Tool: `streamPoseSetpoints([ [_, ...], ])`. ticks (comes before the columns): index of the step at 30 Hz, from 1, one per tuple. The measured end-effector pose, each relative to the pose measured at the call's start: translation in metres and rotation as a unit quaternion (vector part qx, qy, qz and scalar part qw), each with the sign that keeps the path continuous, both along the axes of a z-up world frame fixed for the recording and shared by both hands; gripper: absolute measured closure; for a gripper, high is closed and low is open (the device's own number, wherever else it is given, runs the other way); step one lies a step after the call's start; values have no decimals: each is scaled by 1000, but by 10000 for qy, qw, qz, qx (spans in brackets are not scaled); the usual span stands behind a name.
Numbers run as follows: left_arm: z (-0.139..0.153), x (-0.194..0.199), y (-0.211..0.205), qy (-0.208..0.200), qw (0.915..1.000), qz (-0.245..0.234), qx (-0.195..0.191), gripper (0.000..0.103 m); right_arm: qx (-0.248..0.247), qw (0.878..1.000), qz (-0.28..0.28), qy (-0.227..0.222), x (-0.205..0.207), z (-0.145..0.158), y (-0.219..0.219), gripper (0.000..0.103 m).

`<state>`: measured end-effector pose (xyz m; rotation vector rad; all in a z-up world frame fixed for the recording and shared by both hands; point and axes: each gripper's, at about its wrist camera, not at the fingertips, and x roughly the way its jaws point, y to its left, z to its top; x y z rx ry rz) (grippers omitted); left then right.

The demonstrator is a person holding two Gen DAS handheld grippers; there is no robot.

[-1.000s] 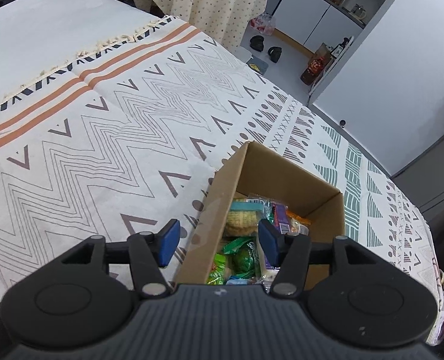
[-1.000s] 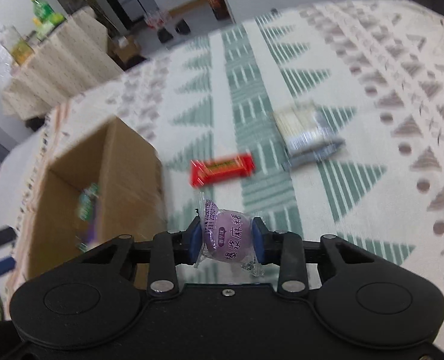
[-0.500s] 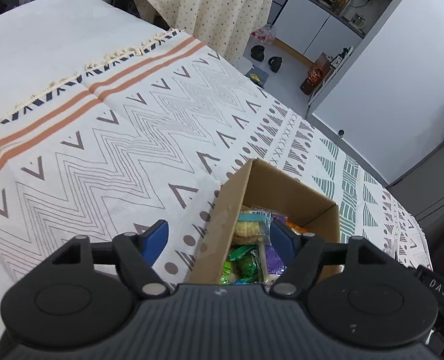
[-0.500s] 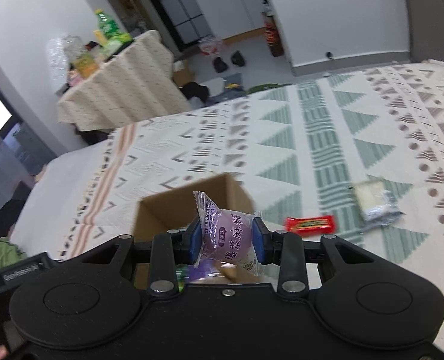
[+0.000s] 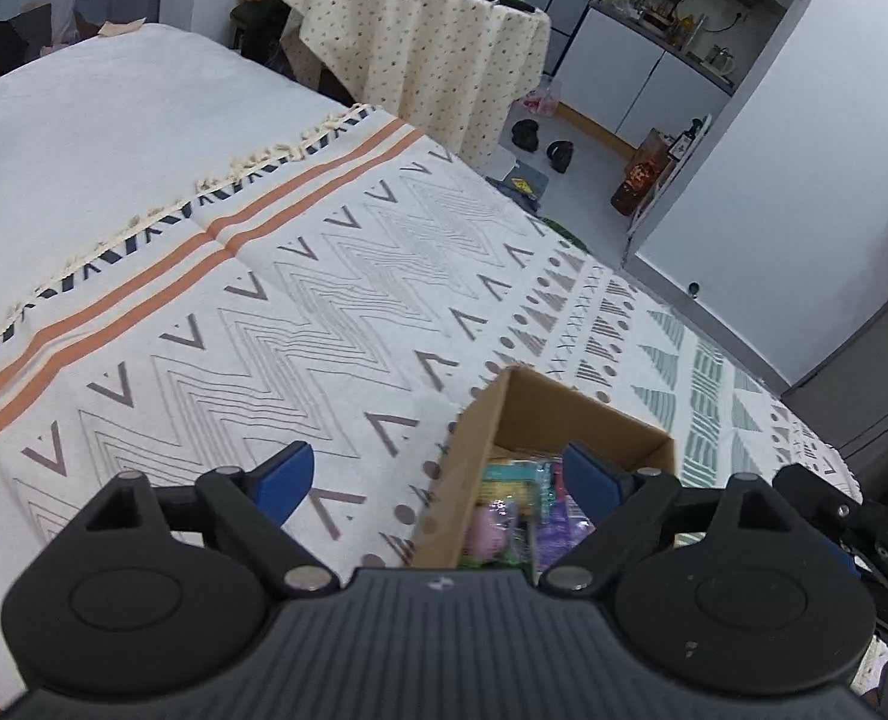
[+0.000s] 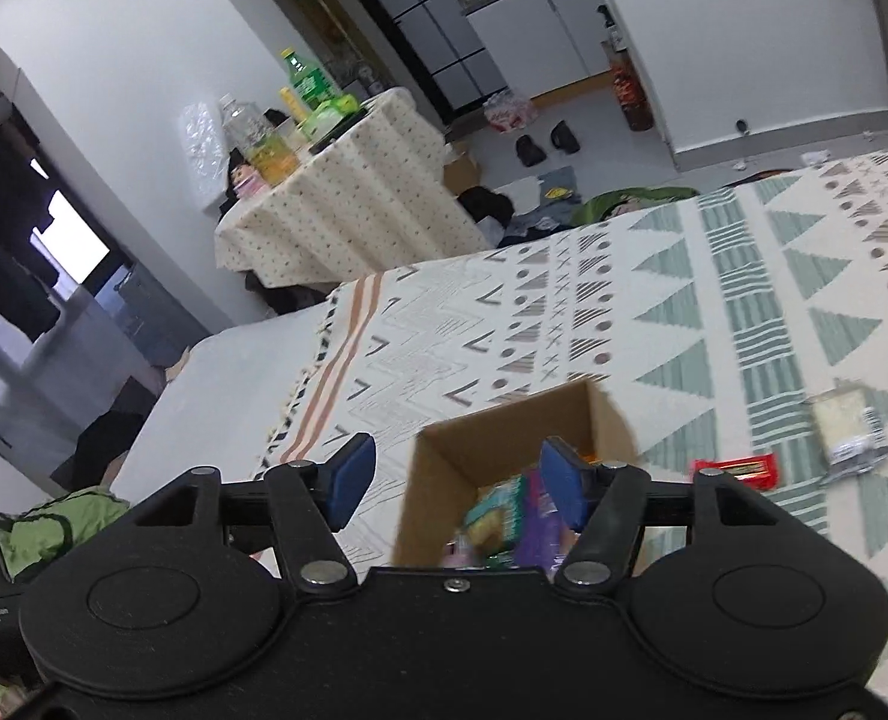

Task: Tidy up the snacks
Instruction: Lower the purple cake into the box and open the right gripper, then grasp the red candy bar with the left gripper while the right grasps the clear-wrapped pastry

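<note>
- Two claws, both spread wide with nothing between the pads: your left claw (image 5: 426,477) and your right claw (image 6: 459,483) each hang above the cardboard box (image 6: 507,432) on the bed's patterned blanket (image 5: 324,312).
- One box, open-topped, holding mixed wrapped snacks; a pink round packet (image 5: 485,531) lies near its close end.
- Two snacks outside it, on the blanket to the box's right: a red bar (image 6: 738,471) just beside the box, and a pale packet with a silvery end (image 6: 849,429) a little beyond.
- Step in hand, by my reading: a drop into the box is finished and your right claw is free.
- Next move, likely: swing the right claw over to the red bar, come down with the pads either side of its narrow width, and close.
- Hard to make out: the box contents are blurred and half covered by the claw bodies, so labels and count cannot be read; the box's near wall is cut off in both views.
</note>
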<state>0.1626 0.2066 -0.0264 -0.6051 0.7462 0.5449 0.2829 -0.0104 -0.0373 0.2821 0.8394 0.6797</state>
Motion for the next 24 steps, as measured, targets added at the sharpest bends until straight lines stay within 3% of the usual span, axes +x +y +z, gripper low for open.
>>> streamPoseSetpoints([
  [17,9,35,-74,-121,9975,-694,35,9,-261,9966,-773,-113,12,-5,-107,17],
  [24,10,52,-109,-212,9944,-1037,72,9,-265,9950,-965,-57,23,-19,-140,15],
])
